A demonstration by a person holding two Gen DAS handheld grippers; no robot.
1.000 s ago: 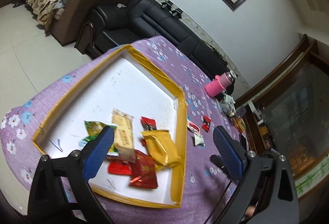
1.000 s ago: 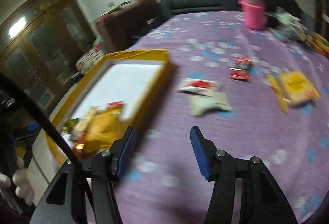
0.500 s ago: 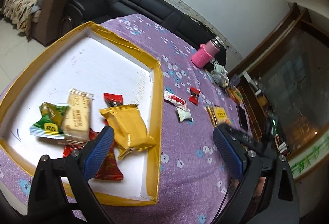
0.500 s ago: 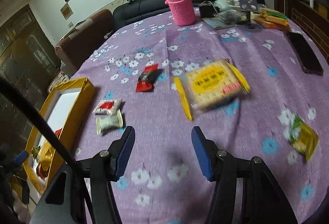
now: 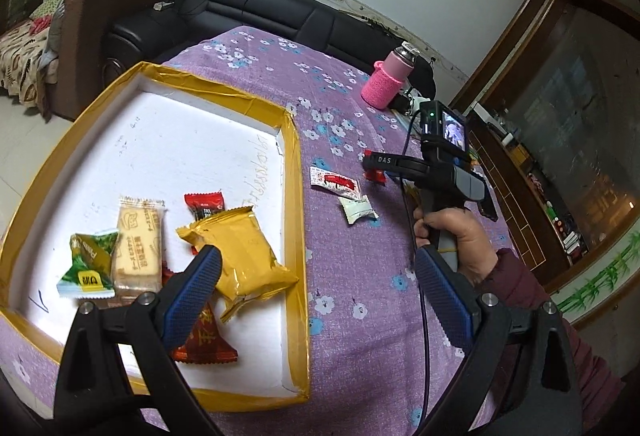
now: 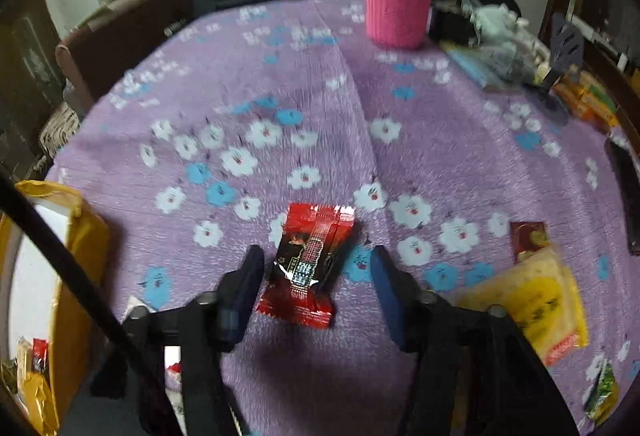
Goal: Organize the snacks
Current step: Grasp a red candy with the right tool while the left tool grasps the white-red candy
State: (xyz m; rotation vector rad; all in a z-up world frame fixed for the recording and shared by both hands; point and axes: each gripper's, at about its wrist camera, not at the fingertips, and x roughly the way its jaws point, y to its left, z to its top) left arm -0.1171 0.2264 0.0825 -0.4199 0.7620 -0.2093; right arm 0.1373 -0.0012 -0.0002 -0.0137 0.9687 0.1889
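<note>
Swinging away from the tray since a second ago, our right tool [image 6: 316,288] now hangs low over a red-and-black candy wrapper [image 6: 306,262] on the desk [image 6: 280,96], its two dark blue pads spread to either side of the crinkled foil and not yet touching it; half a second back the same wrapper lay well out ahead, at 11 o'clock from the tool, so we judge the next pickup is about to begin. Our left tool [image 5: 320,300] is also spread and empty, hovering over the near end of the yellow-taped white tray [image 5: 294,196], where a puffy yellow packet [image 5: 240,248], a flat biscuit pack [image 5: 138,244], a green sachet [image 5: 90,264] and red sweets [image 5: 204,202] already lie. Loose on the purple flowered cloth, at 1 o'clock from the tray, wait a red-and-white sachet [image 5: 336,182] and a pale twist-wrapped sweet [image 5: 357,209]. A pink knit-sleeved flask [image 6: 398,2] stands at 12 o'clock.
</note>
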